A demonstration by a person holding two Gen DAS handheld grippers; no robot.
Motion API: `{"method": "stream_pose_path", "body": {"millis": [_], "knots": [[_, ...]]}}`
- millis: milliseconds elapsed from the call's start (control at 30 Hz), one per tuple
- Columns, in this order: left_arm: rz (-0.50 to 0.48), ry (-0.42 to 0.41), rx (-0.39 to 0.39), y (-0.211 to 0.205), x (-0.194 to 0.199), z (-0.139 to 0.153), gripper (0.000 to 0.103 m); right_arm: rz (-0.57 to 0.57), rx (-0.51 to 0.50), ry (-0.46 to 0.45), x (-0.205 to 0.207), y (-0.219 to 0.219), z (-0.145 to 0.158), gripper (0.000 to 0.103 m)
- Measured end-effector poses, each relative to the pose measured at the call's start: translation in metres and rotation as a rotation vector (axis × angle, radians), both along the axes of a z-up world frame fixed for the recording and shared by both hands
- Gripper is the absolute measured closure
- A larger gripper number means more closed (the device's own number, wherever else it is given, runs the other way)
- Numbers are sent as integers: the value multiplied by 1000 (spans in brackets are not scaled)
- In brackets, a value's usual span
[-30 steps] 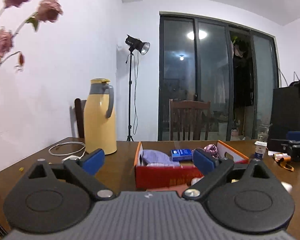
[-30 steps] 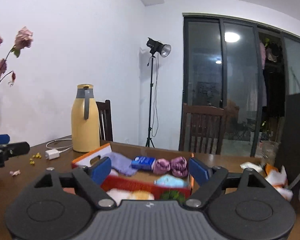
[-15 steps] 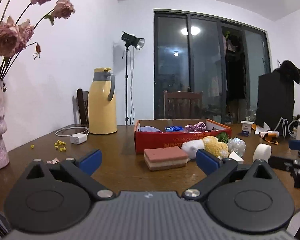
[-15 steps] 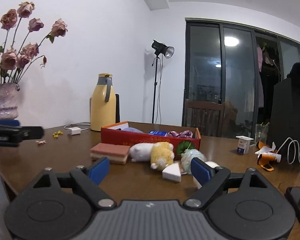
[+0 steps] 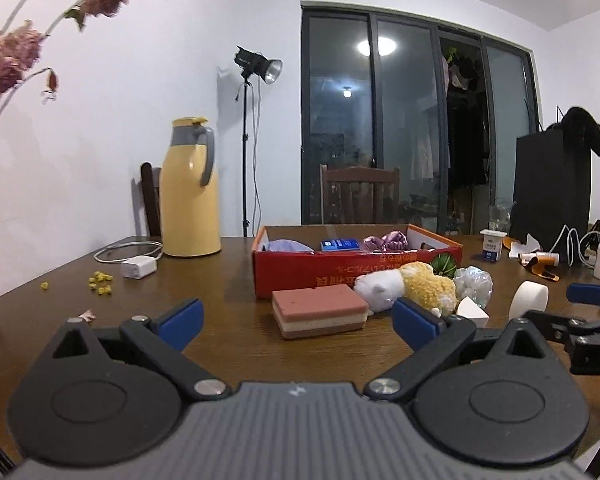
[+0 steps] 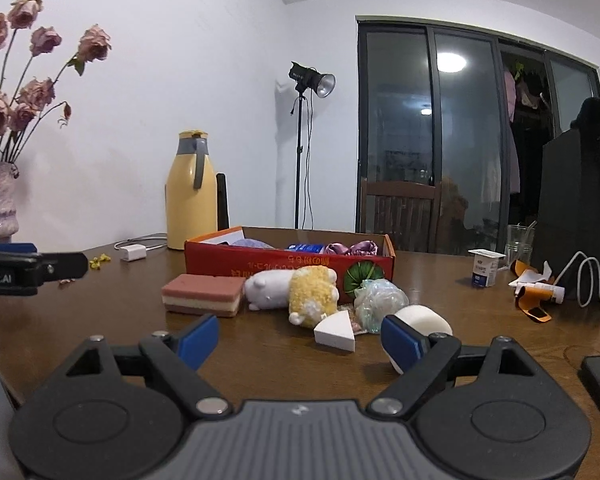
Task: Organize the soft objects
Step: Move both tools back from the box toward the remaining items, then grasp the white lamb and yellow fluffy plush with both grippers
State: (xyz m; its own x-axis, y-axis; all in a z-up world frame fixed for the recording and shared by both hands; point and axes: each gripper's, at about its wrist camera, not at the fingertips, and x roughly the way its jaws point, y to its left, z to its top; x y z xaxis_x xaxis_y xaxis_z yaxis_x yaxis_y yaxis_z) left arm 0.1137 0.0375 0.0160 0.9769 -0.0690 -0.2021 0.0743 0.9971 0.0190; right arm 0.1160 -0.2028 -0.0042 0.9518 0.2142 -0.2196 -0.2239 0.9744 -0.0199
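Left gripper (image 5: pixel 298 322) spread wide, nothing in it, facing the layered sponge (image 5: pixel 319 315). Right gripper (image 6: pixel 300 338) spread wide too, near the white wedge (image 6: pixel 335 332).

Red box (image 6: pixel 288 263) with orange rim and pale print on its side, on a dark brown wooden surface (image 6: pixel 100 320). At 9 o'clock of the plush, a sponge block (image 6: pixel 202 294) banded pink, cream and brown. Plush toy (image 6: pixel 296 288): white front, yellow fleecy back. White wedge sponge (image 6: pixel 335 332); white round sponge (image 6: pixel 422 316). Pale yellow flask (image 5: pixel 190 192) with grey handle. Blue pads on black fingers (image 5: pixel 180 322).
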Motion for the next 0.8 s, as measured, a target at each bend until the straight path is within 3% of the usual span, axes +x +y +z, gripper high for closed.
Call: {"method": "stream_pose_path", "body": {"millis": [167,367,500,567,633,800], "knots": [[-26,35,-1,-11,34,-1,1,20,-16,65,53,9,9,17],[-27,54,14,-19,86,-5,1,30,-35,197,143,22,13,25],[-9,96,-27,-17,116,-13,1,8,-38,275,189,30,6,27],[-2,117,-46,-15,125,-16,1,7,-34,320,203,32,0,37],[1,128,-59,-13,129,-18,1,5,-45,341,211,36,-6,55],[20,148,-72,-9,125,-19,1,22,-12,293,199,34,1,59]]}}
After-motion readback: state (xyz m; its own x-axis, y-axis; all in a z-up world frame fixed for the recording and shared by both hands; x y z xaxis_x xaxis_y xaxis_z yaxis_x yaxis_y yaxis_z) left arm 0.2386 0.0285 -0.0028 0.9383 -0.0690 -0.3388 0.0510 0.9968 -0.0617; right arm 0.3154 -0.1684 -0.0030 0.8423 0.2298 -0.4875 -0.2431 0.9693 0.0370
